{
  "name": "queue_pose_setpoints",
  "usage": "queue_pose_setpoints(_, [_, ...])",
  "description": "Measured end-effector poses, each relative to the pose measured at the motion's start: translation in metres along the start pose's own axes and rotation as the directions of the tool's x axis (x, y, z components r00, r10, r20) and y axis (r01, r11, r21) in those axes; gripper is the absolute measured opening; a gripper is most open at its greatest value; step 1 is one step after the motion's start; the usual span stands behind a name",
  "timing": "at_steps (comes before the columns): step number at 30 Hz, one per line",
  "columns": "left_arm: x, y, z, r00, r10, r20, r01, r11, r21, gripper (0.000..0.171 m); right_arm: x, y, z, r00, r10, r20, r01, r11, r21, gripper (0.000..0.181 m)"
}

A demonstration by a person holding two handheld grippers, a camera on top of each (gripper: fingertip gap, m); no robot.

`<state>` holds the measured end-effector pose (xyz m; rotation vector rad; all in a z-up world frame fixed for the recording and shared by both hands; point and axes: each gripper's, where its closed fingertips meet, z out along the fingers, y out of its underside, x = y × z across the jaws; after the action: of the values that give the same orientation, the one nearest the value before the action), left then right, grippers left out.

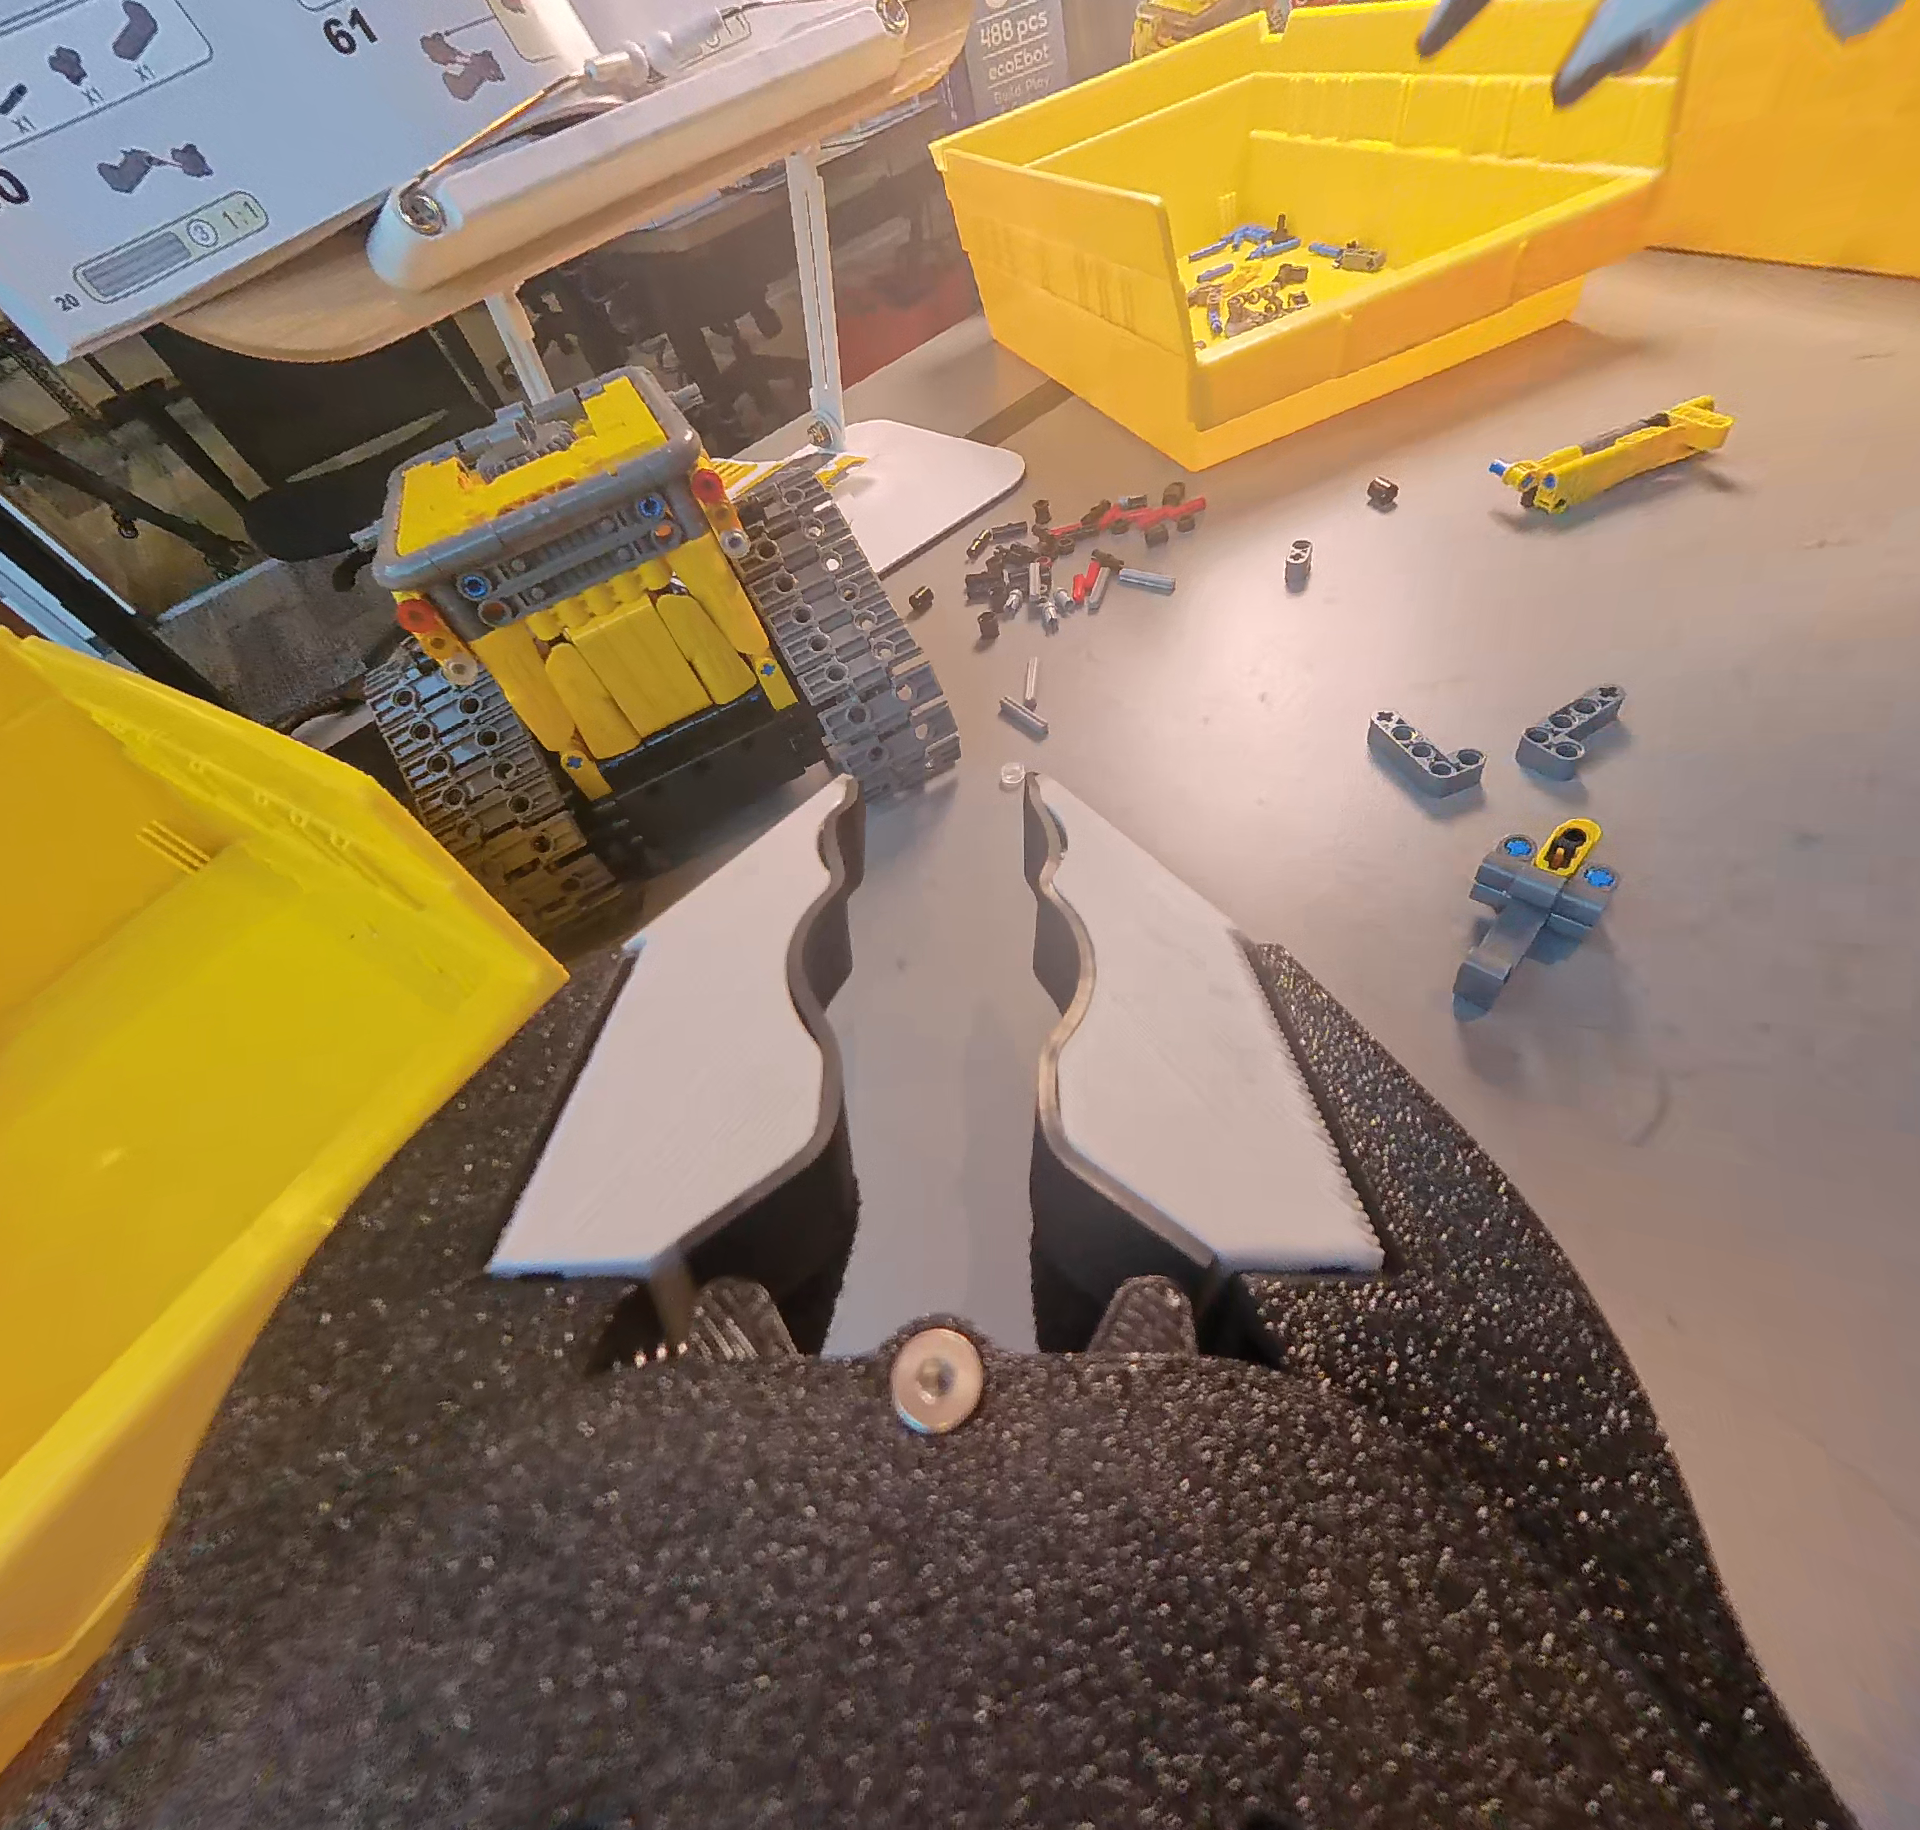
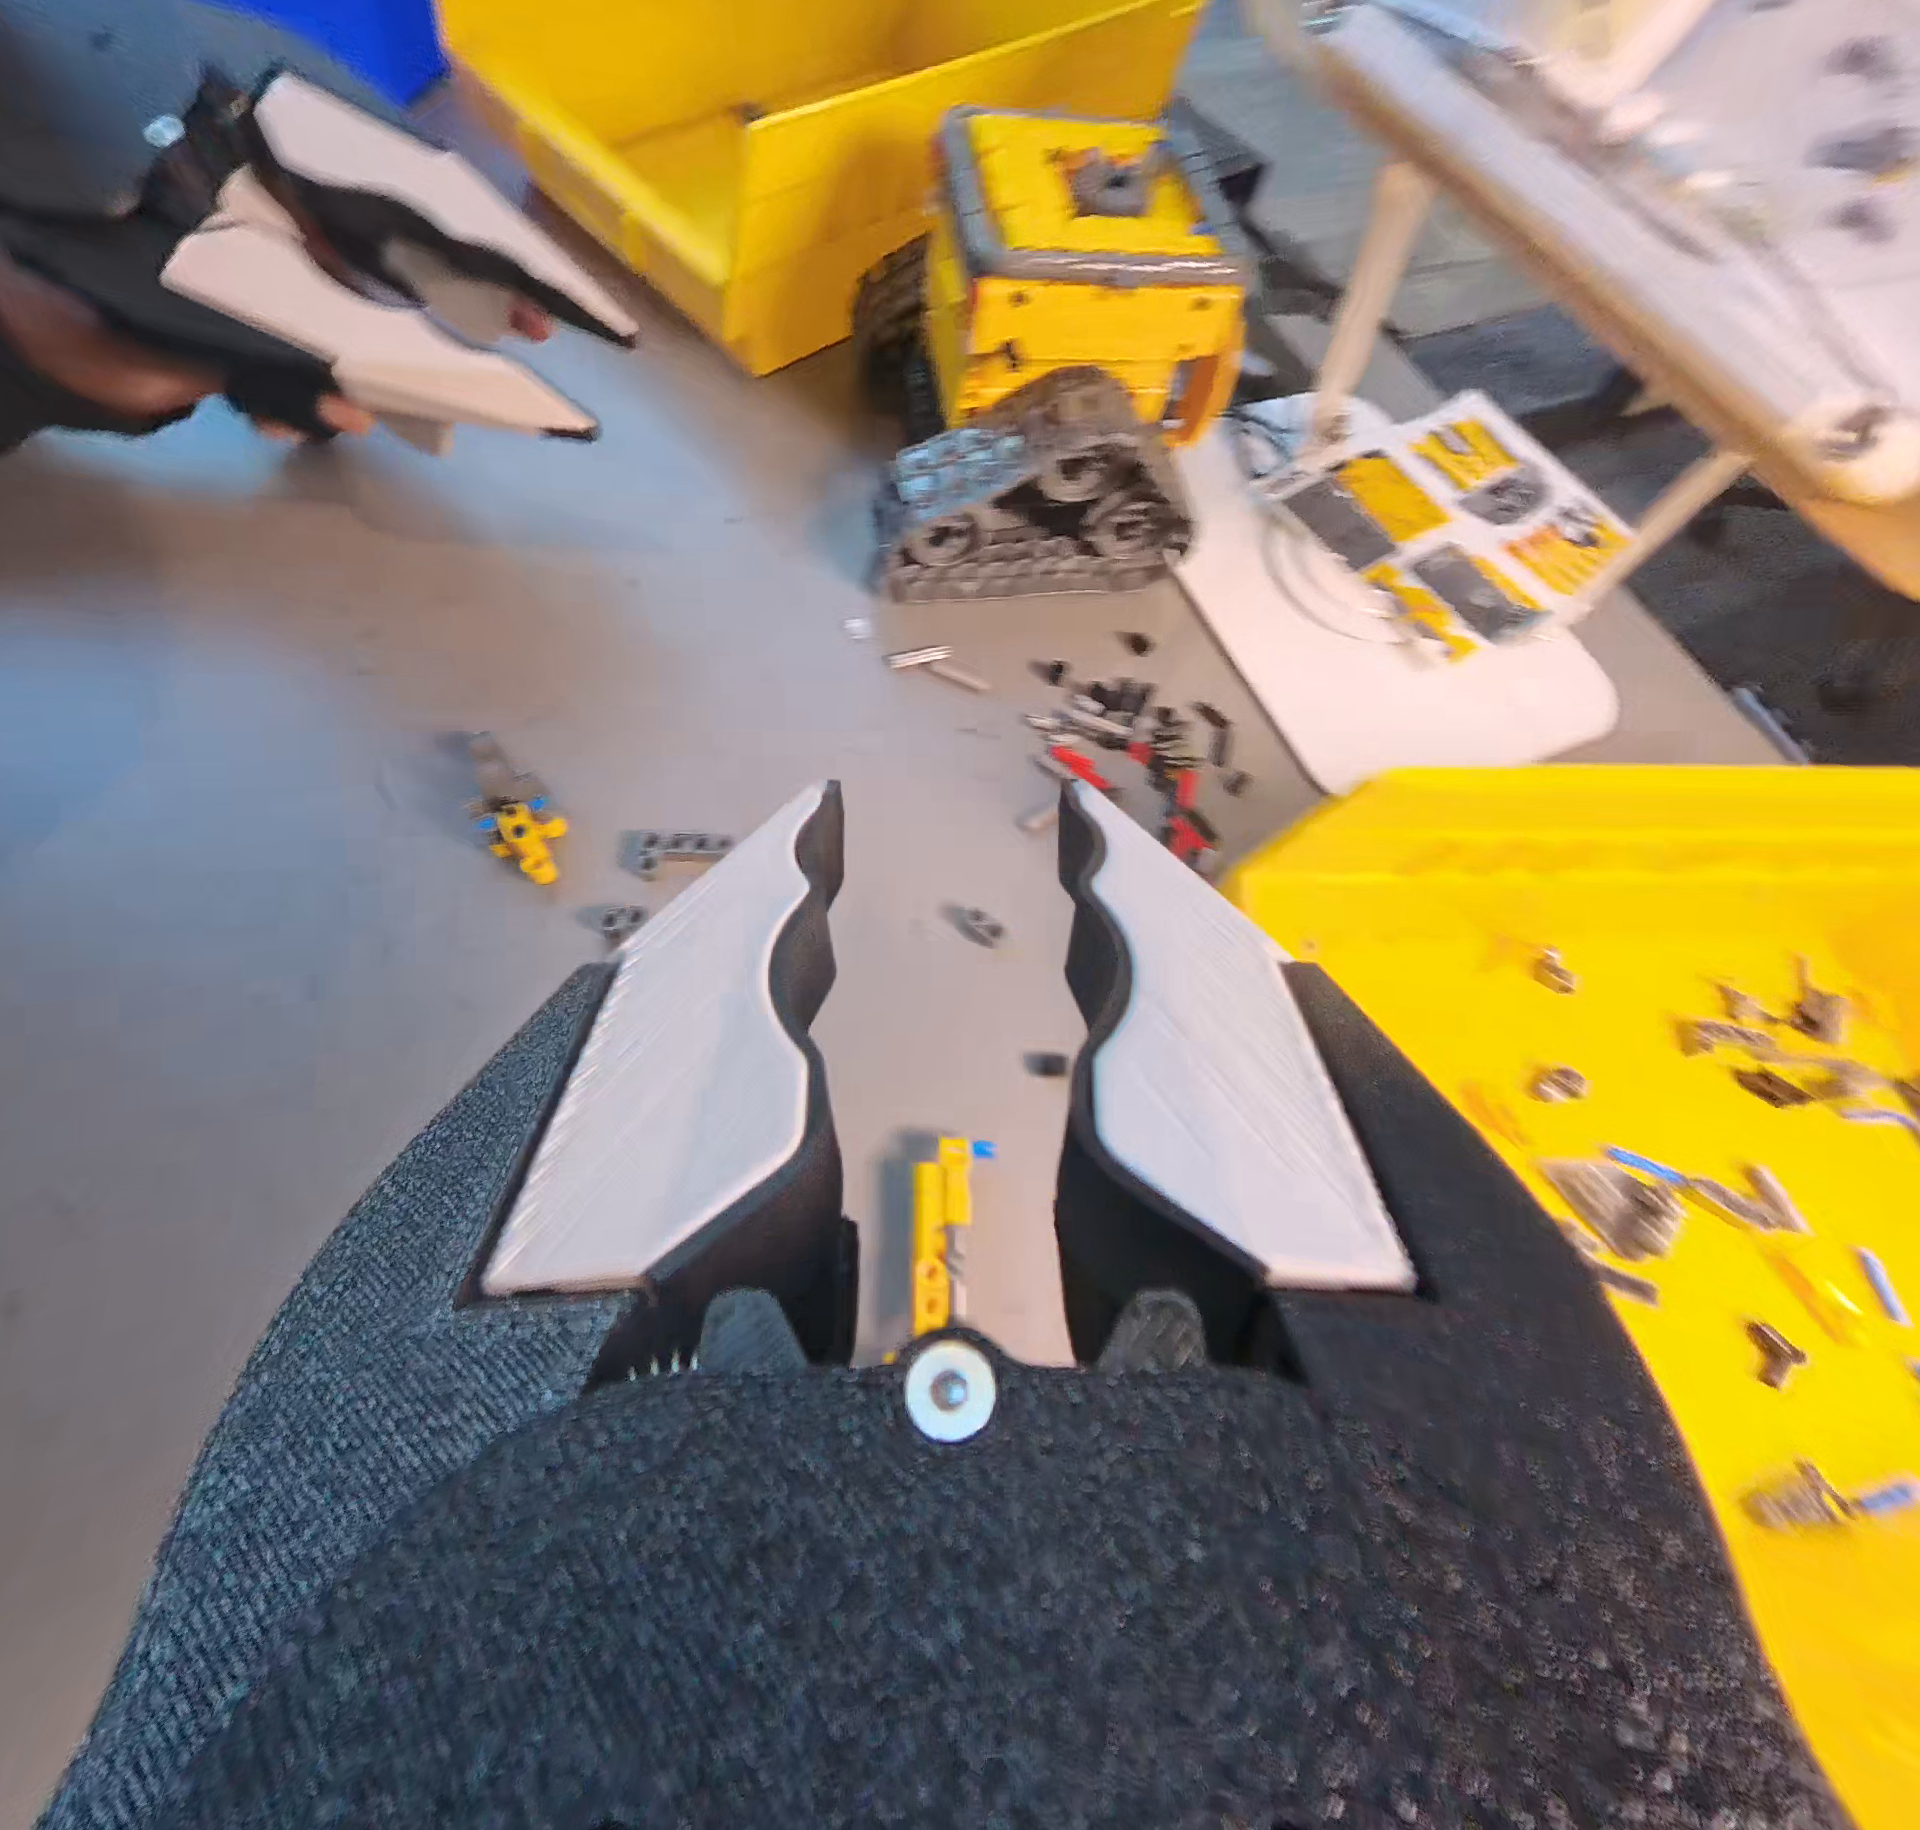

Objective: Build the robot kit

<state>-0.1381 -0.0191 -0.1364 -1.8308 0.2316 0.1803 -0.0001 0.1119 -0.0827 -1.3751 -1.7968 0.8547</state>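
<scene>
Both grippers hang empty, jaws apart, above a grey tabletop: the left gripper nearest a yellow tracked brick model, the right gripper over a yellow brick arm.

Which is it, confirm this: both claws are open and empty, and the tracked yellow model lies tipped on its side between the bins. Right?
Wrong on one count: the tracked yellow model stands upright on its tracks, as the left wrist view shows. The left claw and right claw are open and empty.
</scene>
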Motion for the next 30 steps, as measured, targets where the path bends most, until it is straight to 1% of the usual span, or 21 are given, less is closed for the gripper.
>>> queue_pose_setpoints(1, [0.0, 0.0, 0.0, 1.0, -0.002, 0.0, 0.002, 1.0, 0.0, 0.03, 0.016, -0.001, -0.011, 0.999, 0.025, -0.039, -0.024, 1.0, 0.009, 0.039])
queue_pose_setpoints(3, [-0.001, 0.001, 0.0, 1.0, -0.005, 0.002, 0.005, 1.0, -0.002, 0.03, 0.049, -0.001, -0.03, 0.99, 0.046, -0.13, -0.043, 0.999, 0.028, 0.027])
queue_pose_setpoints(5, [-0.001, 0.002, 0.001, 1.0, -0.008, 0.003, 0.008, 1.0, -0.007, 0.03, 0.078, 0.002, -0.044, 0.974, 0.067, -0.215, -0.059, 0.997, 0.045, 0.0])
queue_pose_setpoints(7, [-0.001, 0.004, 0.002, 1.0, -0.011, 0.003, 0.011, 1.0, -0.013, 0.03, 0.098, 0.004, -0.052, 0.958, 0.121, -0.258, -0.107, 0.992, 0.068, 0.0])
queue_pose_setpoints(10, [-0.001, 0.006, 0.003, 1.0, -0.014, 0.003, 0.014, 1.0, -0.02, 0.03, 0.111, 0.008, -0.052, 0.934, 0.225, -0.279, -0.205, 0.974, 0.097, 0.0])
queue_pose_setpoints(11, [-0.001, 0.007, 0.003, 1.0, -0.013, 0.003, 0.013, 1.0, -0.022, 0.03, 0.112, 0.01, -0.049, 0.924, 0.249, -0.29, -0.231, 0.968, 0.095, 0.003])
queue_pose_setpoints(12, [-0.001, 0.007, 0.003, 1.0, -0.013, 0.004, 0.013, 1.0, -0.022, 0.03, 0.112, 0.012, -0.044, 0.915, 0.265, -0.306, -0.249, 0.964, 0.09, 0.012])
queue_pose_setpoints(13, [-0.001, 0.007, 0.003, 1.0, -0.013, 0.005, 0.013, 1.0, -0.022, 0.03, 0.11, 0.014, -0.037, 0.906, 0.276, -0.321, -0.261, 0.961, 0.089, 0.018])
queue_pose_setpoints(15, [-0.002, 0.007, 0.004, 1.0, -0.014, 0.005, 0.014, 1.0, -0.023, 0.03, 0.1, 0.015, -0.018, 0.902, 0.289, -0.321, -0.272, 0.957, 0.097, 0.02])
queue_pose_setpoints(17, [-0.002, 0.007, 0.004, 1.0, -0.016, 0.006, 0.016, 1.0, -0.022, 0.03, 0.082, 0.02, 0.009, 0.912, 0.288, -0.292, -0.28, 0.958, 0.07, 0.023])
queue_pose_setpoints(21, [-0.002, 0.007, 0.003, 1.0, -0.017, 0.006, 0.018, 1.0, -0.02, 0.03, 0.047, 0.042, 0.069, 0.939, 0.257, -0.23, -0.277, 0.959, -0.06, 0.027])
queue_pose_setpoints(23, [-0.003, 0.007, 0.003, 1.0, -0.02, 0.005, 0.02, 1.0, -0.02, 0.03, 0.034, 0.055, 0.093, 0.949, 0.253, -0.19, -0.281, 0.95, -0.138, 0.029])
queue_pose_setpoints(26, [-0.003, 0.007, 0.002, 1.0, -0.02, 0.003, 0.02, 1.0, -0.019, 0.03, 0.031, 0.071, 0.114, 0.957, 0.215, -0.194, -0.259, 0.937, -0.237, 0.03])
queue_pose_setpoints(29, [-0.004, 0.006, 0.002, 1.0, -0.021, 0.0, 0.021, 1.0, -0.017, 0.03, 0.031, 0.08, 0.126, 0.957, 0.221, -0.189, -0.269, 0.921, -0.283, 0.027])
queue_pose_setpoints(30, [-0.004, 0.006, 0.002, 1.0, -0.022, -0.001, 0.022, 1.0, -0.017, 0.03, 0.033, 0.079, 0.127, 0.957, 0.215, -0.195, -0.265, 0.923, -0.281, 0.022])
